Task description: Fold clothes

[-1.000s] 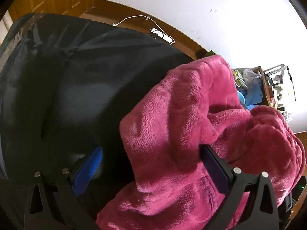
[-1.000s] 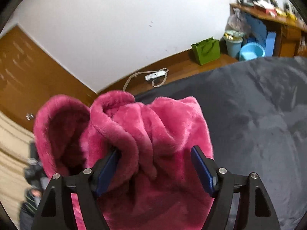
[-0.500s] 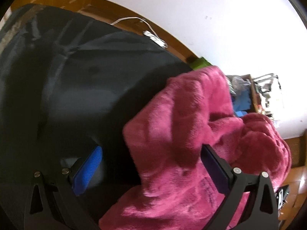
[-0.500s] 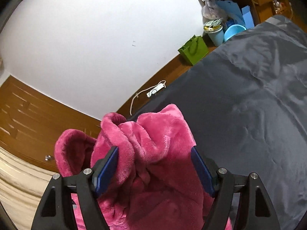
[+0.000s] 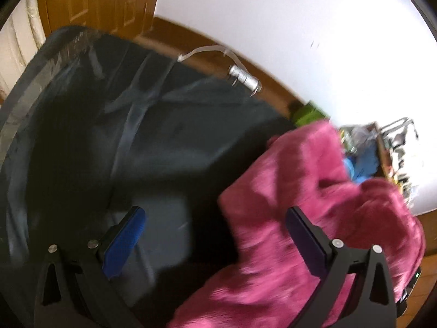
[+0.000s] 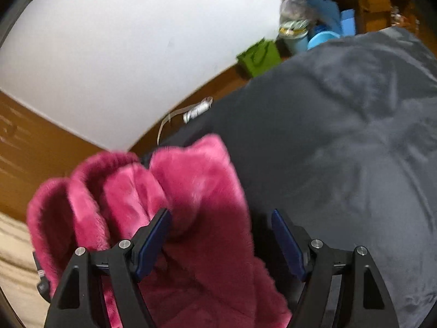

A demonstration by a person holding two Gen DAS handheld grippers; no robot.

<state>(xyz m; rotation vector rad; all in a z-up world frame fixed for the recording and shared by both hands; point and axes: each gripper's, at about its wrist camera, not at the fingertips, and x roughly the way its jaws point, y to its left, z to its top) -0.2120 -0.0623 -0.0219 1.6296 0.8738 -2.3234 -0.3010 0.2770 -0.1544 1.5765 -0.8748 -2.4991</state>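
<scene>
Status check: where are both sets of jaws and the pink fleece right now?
Left gripper jaws wide, fleece at one jaw only. Right gripper jaws wide, nothing pinched. Pink fleece garment bunched on the dark bedcover. Nothing else in the way.

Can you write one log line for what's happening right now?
task: fold clothes | pink fleece: bunched over dark sheet | left gripper: open | right gripper: open, fleece between jaws, not pinched

The pink garment [image 6: 196, 191] is thick, fuzzy fleece with a soft matt pile. Beneath it the dark grey bedcover [image 6: 341, 142] is smooth, creased cloth with a faint sheen. The floor [image 5: 191, 35] looks like polished brown wood, and the green bag [image 6: 259, 57] like matt paper
</scene>
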